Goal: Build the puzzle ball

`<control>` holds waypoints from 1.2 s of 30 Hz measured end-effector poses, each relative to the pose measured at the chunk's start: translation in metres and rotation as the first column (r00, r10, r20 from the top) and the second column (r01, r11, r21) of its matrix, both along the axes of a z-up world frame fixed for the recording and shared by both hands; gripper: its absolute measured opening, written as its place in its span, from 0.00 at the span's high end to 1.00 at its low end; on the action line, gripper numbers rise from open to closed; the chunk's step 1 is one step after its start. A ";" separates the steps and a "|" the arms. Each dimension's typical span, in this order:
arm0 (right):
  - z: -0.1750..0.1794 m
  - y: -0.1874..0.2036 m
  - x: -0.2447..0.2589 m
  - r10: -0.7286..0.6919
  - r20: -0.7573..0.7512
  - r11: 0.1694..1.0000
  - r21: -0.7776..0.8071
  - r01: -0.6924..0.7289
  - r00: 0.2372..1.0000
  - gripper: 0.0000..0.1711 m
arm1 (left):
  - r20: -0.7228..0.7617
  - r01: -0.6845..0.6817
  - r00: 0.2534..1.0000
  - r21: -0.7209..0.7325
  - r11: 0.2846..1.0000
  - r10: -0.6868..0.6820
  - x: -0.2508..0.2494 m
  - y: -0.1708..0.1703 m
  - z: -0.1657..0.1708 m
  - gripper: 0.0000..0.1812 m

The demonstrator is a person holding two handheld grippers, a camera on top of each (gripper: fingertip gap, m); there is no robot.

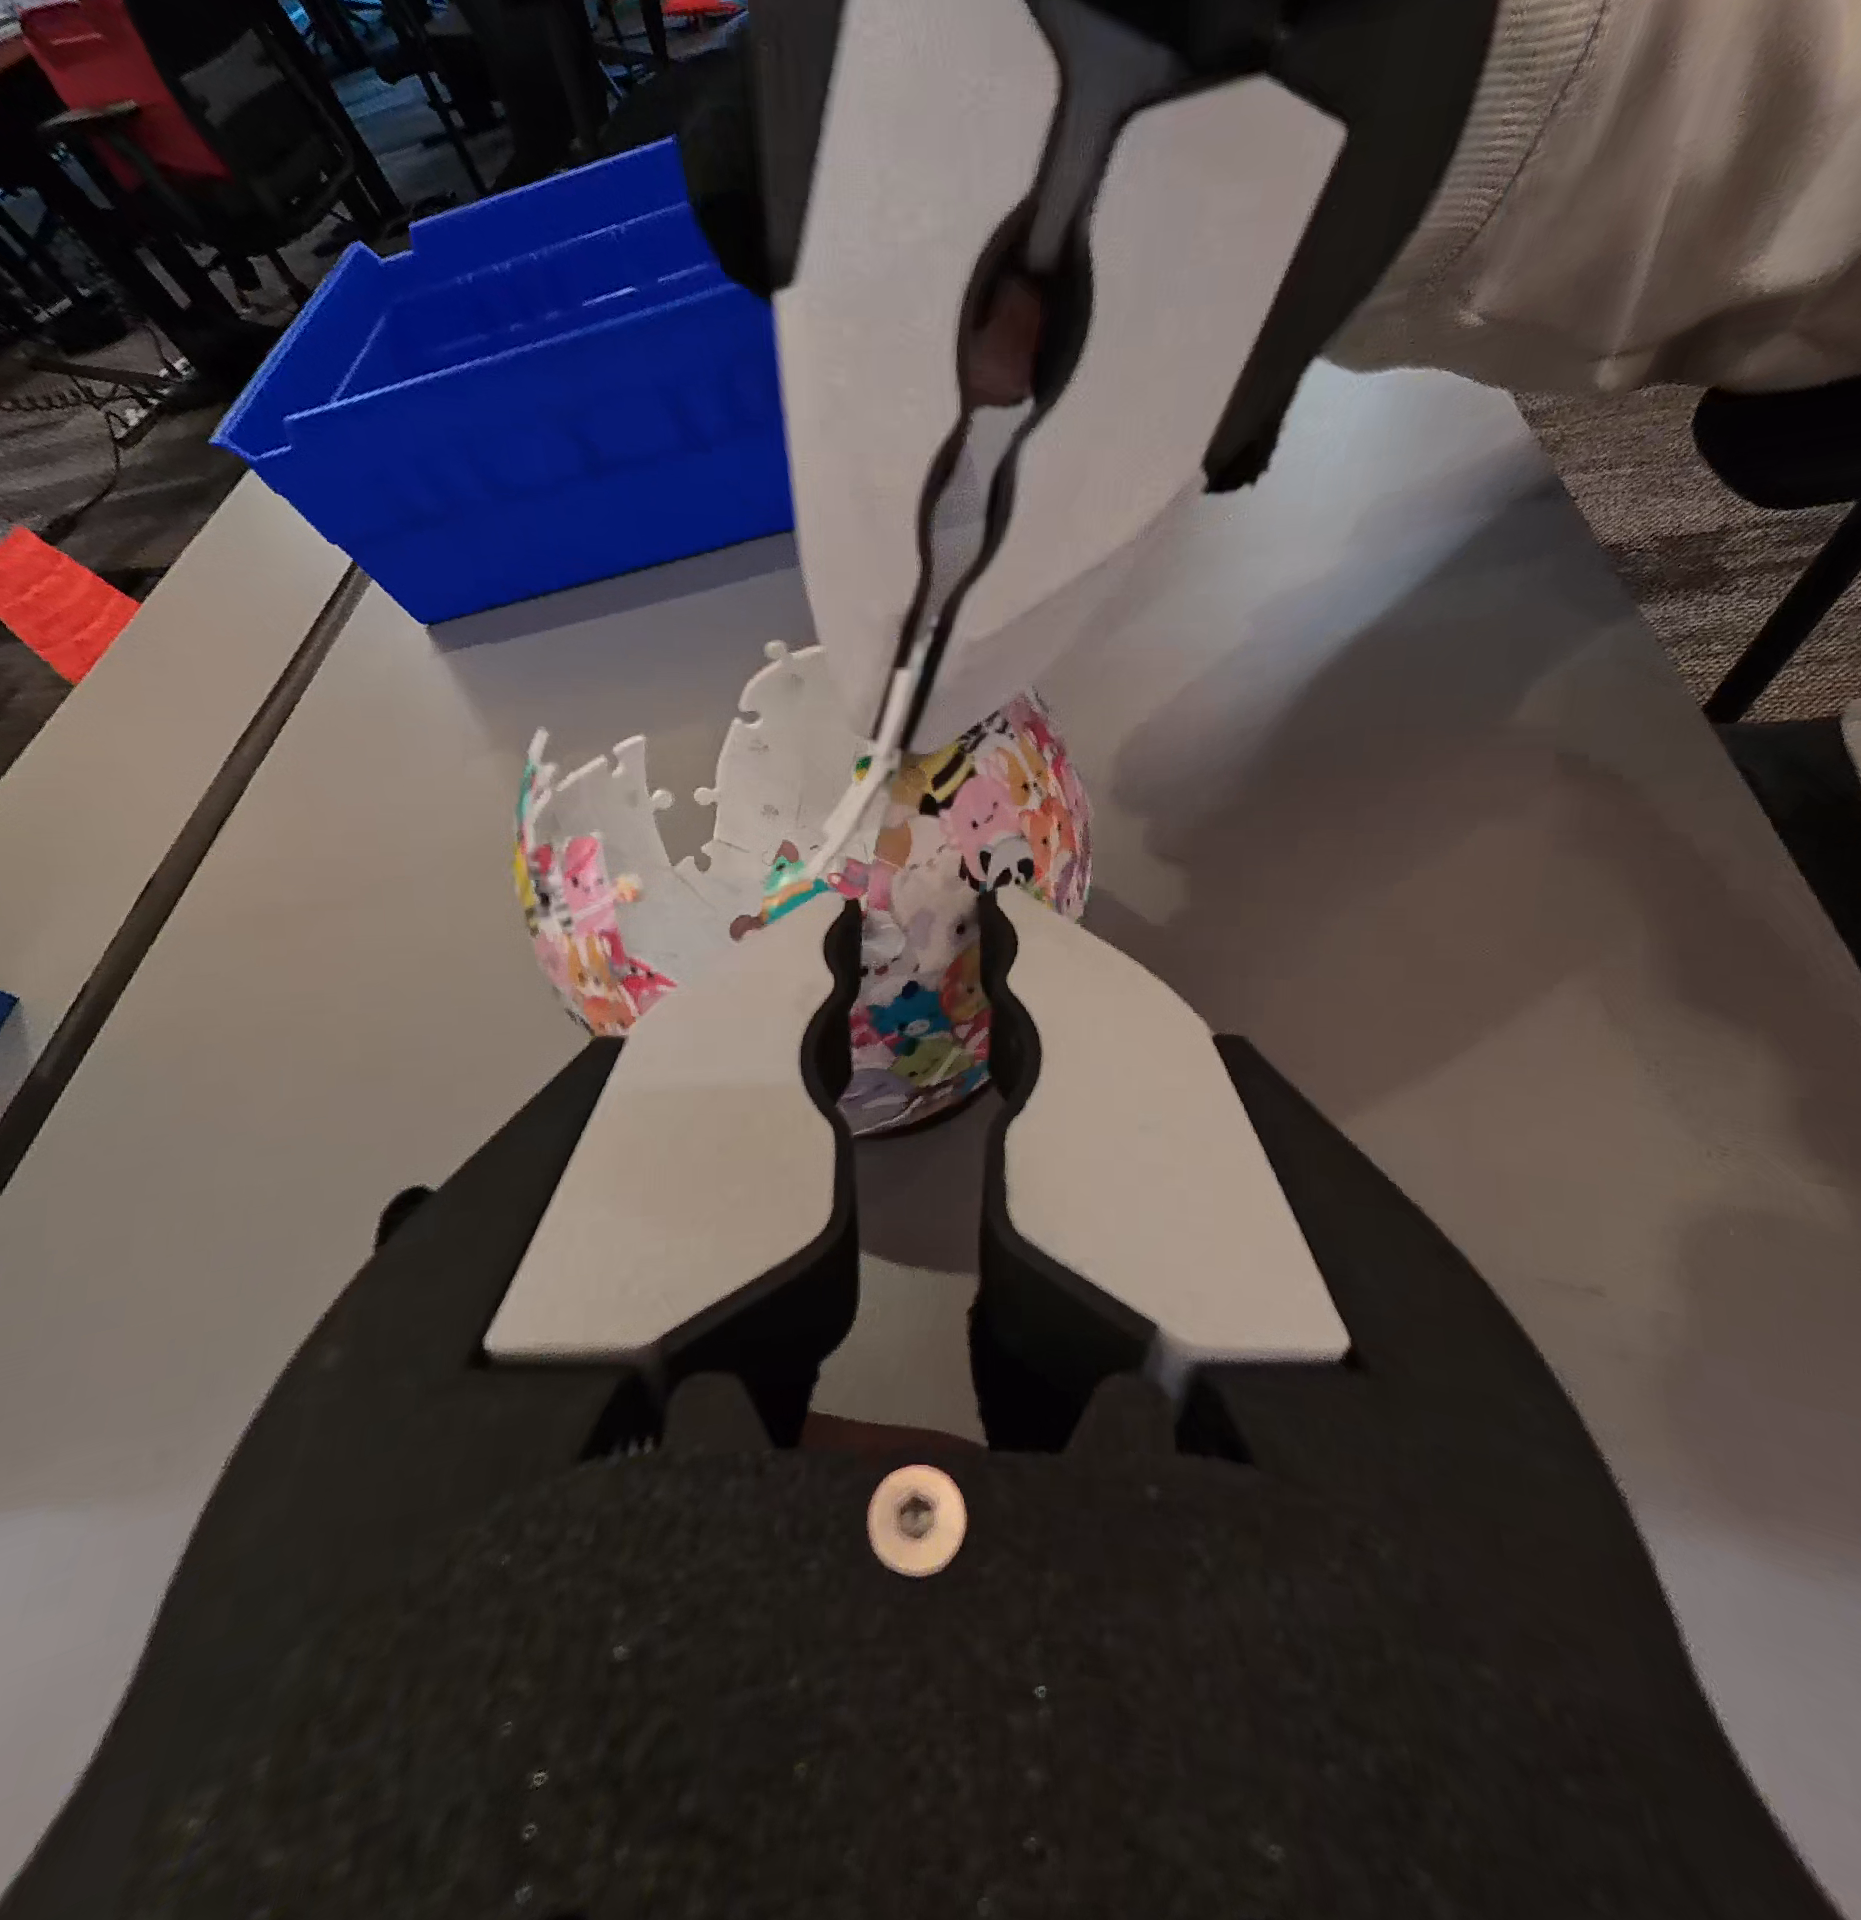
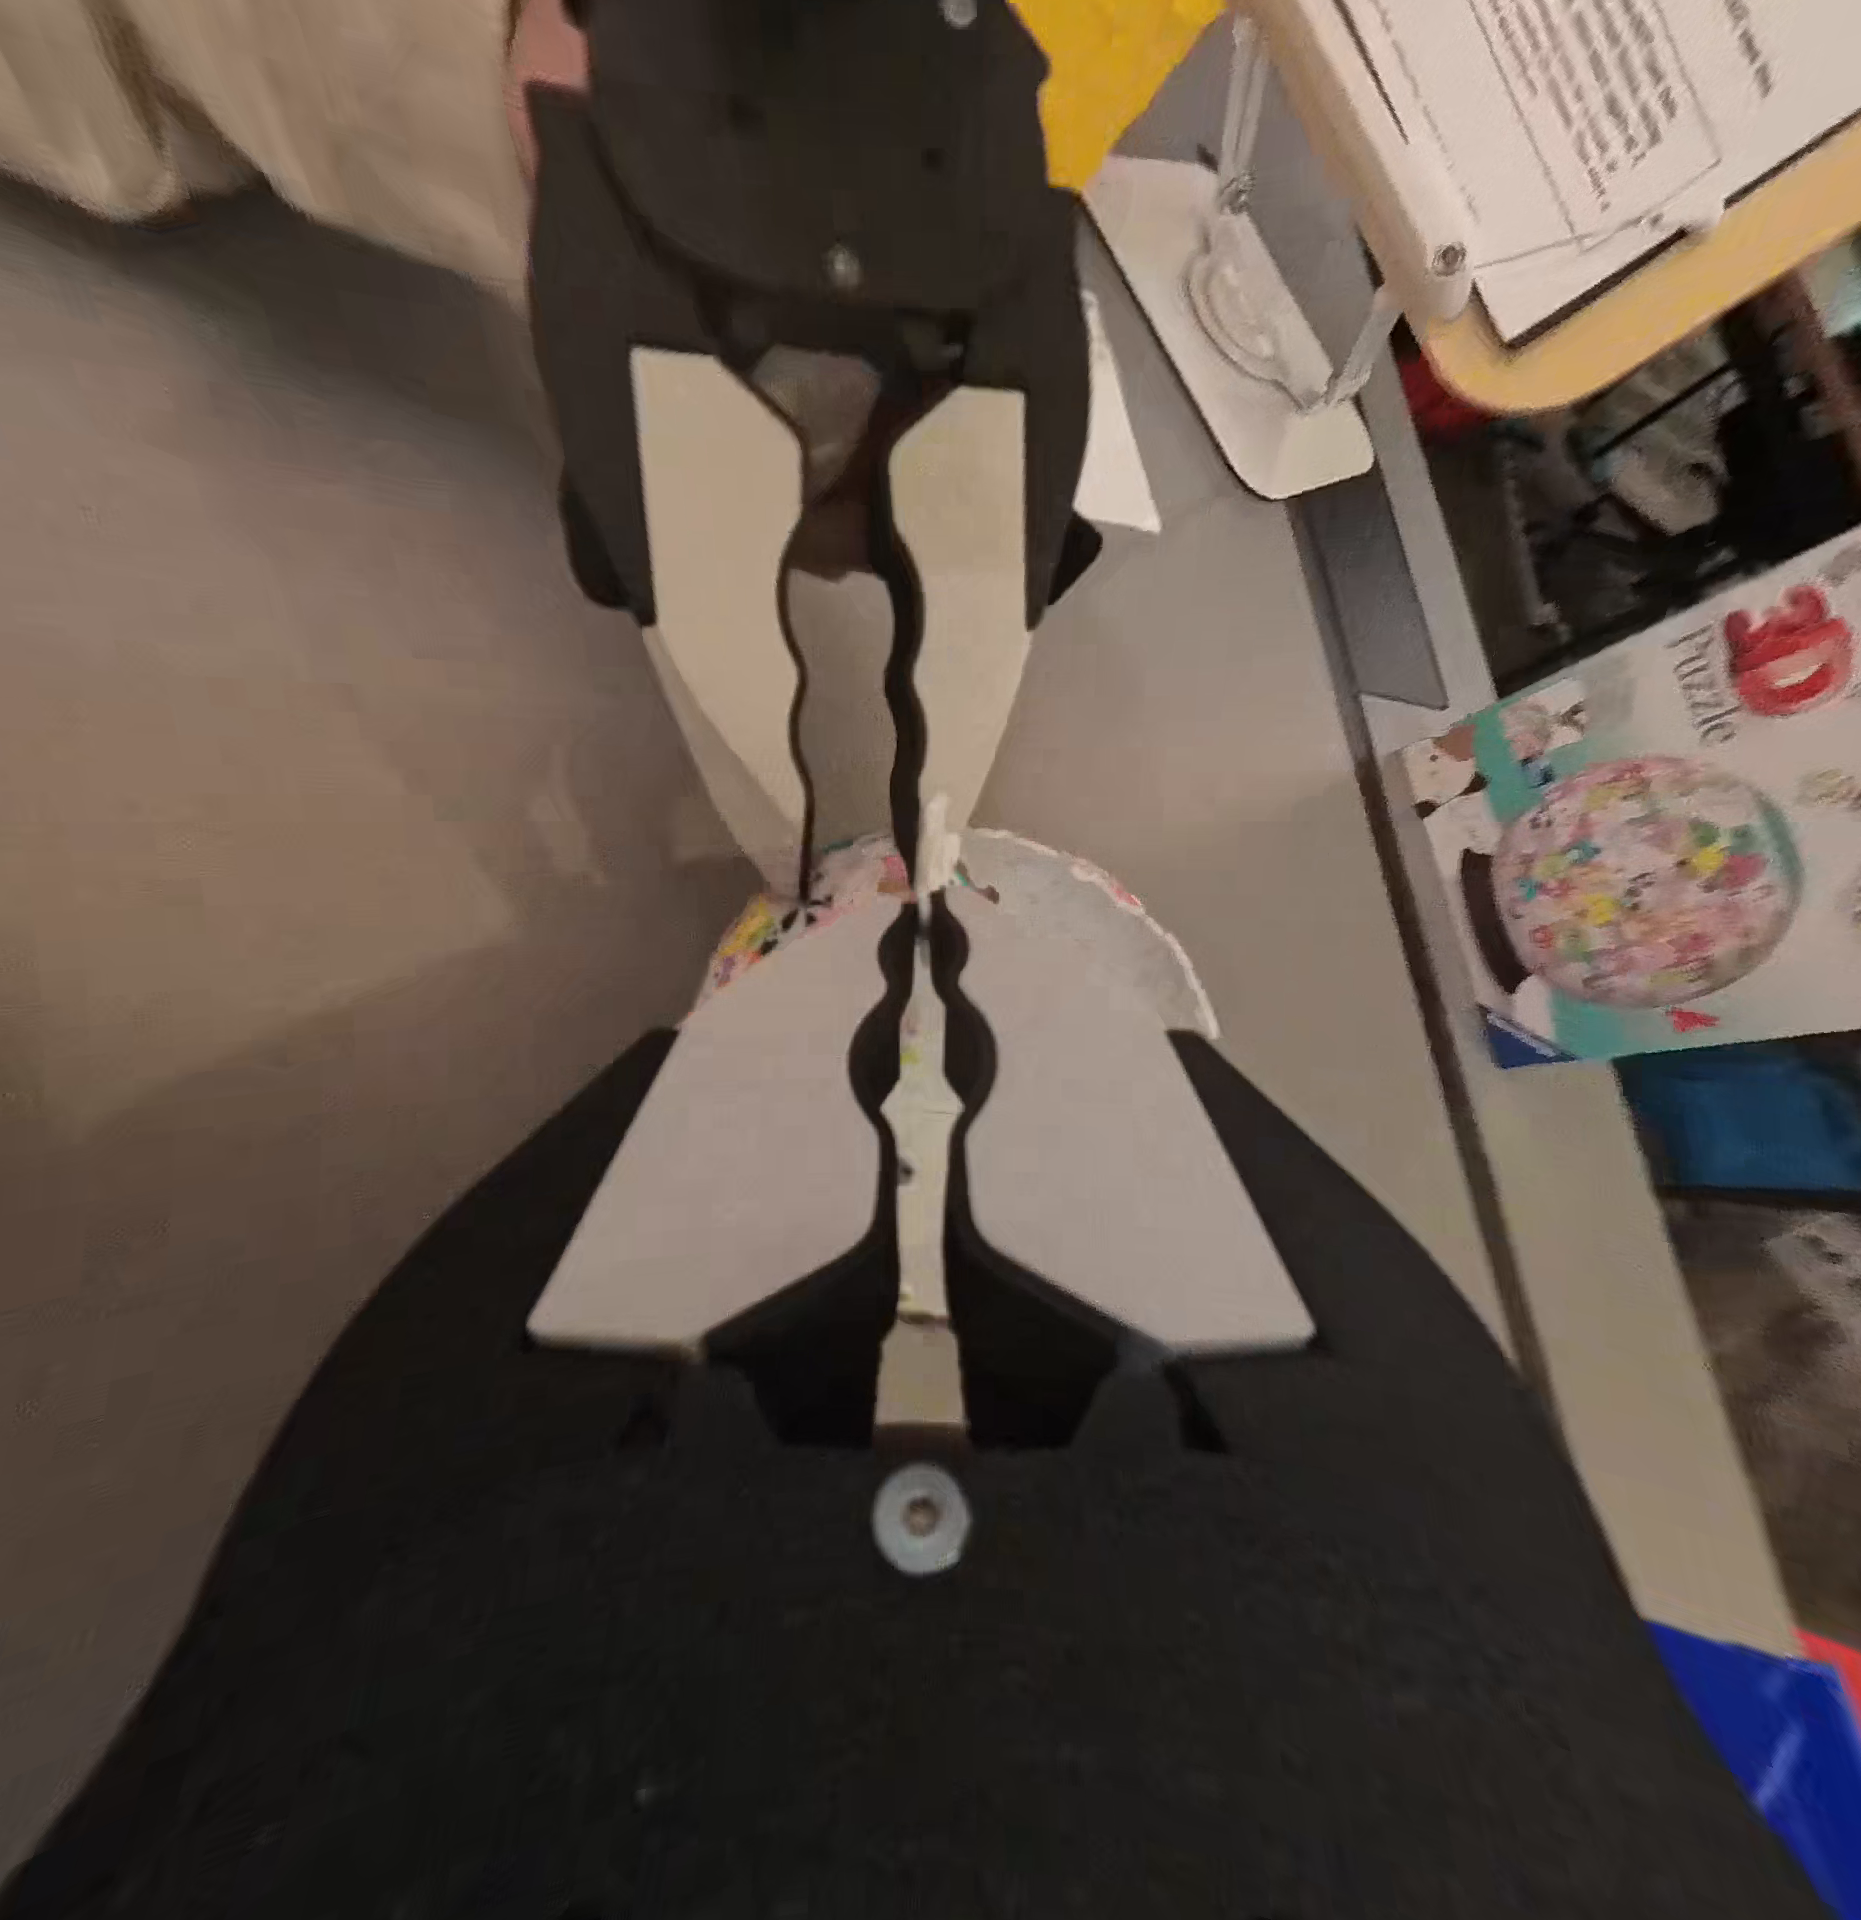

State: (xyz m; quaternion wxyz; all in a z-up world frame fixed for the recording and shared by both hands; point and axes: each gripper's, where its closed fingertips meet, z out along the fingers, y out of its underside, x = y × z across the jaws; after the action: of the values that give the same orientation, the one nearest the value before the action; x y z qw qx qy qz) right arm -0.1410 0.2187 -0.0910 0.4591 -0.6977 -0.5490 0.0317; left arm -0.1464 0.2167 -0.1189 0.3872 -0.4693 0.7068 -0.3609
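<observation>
Here, mid-fit: partly built puzzle ball [image 1: 988, 831] on the grey table [image 1: 1425, 1039], near its middle, with a blue bin [image 1: 531, 436] well behind. Left gripper [image 1: 915, 920] low and level, parted by a modest gap and holding nothing, tips right at the near wall of the ball; probably there to brace the shell against a push, though actual contact too close to call. Right gripper [image 1: 910, 686] reaching in from the far side, pinched tight on a thin white piece [image 1: 864, 790] held edge-on and tilted, lower end at the open rim; apparently angled so to slide tabs into the gap. Looks like a hollow shell, roughly half closed: bright cartoon-animal print outside, plain white inside, jagged tabbed edge around a large opening on one side. Off the table's edge in the right wrist view, a puzzle box [image 2: 1632, 862]
</observation>
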 end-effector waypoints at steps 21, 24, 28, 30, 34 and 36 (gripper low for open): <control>-0.011 0.001 0.010 -0.121 -0.142 0.987 -0.126 0.103 0.982 0.77 | -0.034 -0.013 0.999 0.007 1.000 0.013 0.009 -0.001 -0.017 0.97; -0.010 0.004 0.007 -0.108 -0.025 0.994 0.011 0.108 0.994 0.93 | -0.037 -0.008 0.999 0.005 1.000 0.008 0.008 -0.002 -0.017 0.97; -0.008 0.004 0.002 -0.092 0.050 0.991 0.101 0.087 0.994 0.97 | -0.030 -0.030 0.999 -0.013 0.999 0.030 0.008 0.002 -0.015 0.97; -0.009 0.002 0.003 -0.092 0.157 0.962 0.270 0.047 0.983 0.98 | -0.017 -0.049 0.999 -0.050 0.998 0.048 0.009 0.006 -0.011 0.97; -0.018 0.001 0.003 -0.192 0.408 0.812 0.576 -0.088 0.893 0.99 | -0.031 -0.064 0.998 -0.053 0.997 0.063 0.011 0.007 -0.015 0.98; -0.021 0.002 0.003 -0.196 0.380 0.809 0.583 -0.070 0.904 0.99 | -0.047 -0.074 0.996 -0.032 0.997 0.072 0.011 0.008 -0.019 0.98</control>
State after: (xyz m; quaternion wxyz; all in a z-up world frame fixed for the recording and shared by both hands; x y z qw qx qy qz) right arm -0.1384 0.2210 -0.1123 0.5216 -0.5309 -0.5937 -0.3059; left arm -0.1352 0.2245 -0.1375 0.3761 -0.5093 0.6917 -0.3475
